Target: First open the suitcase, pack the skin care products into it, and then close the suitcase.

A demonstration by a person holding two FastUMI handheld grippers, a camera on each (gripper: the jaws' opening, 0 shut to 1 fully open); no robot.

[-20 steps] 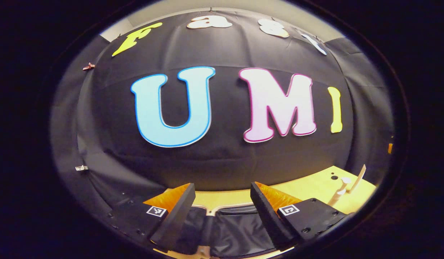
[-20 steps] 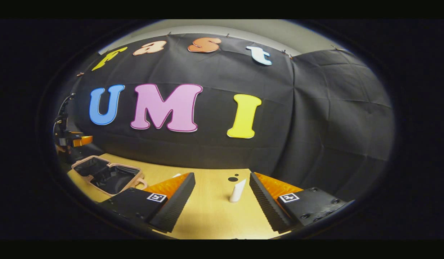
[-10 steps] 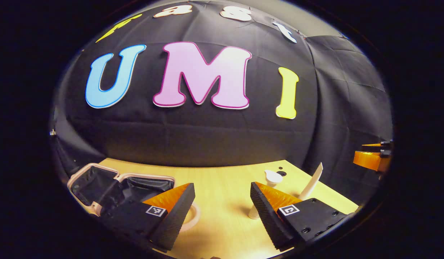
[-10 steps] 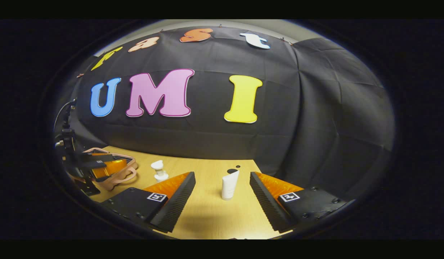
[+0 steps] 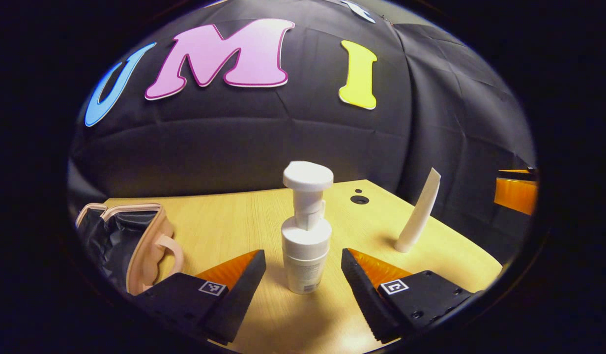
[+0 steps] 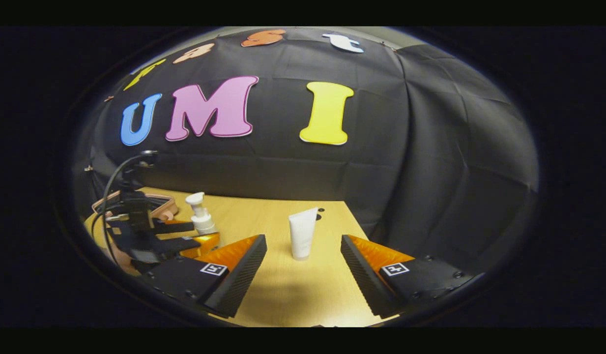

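Note:
A white pump bottle stands upright on the wooden table, just ahead of my open left gripper and in line with the gap between its fingers, untouched. A white tube stands on its cap to the right. The pink suitcase lies open at the left, dark lining showing. In the right gripper view the tube stands ahead of my open right gripper, apart from both fingers. There the left gripper reaches toward the pump bottle, with the suitcase behind it.
The wooden table ends at the black cloth wall behind. Two dark holes mark the tabletop near its far right corner. The right gripper's finger juts in at the right edge of the left gripper view. A cable arcs over the left gripper.
My left gripper has swung right from the suitcase and closed in on the pump bottle, now centred before its fingers. The right gripper has crept nearer the tube. Both stayed open.

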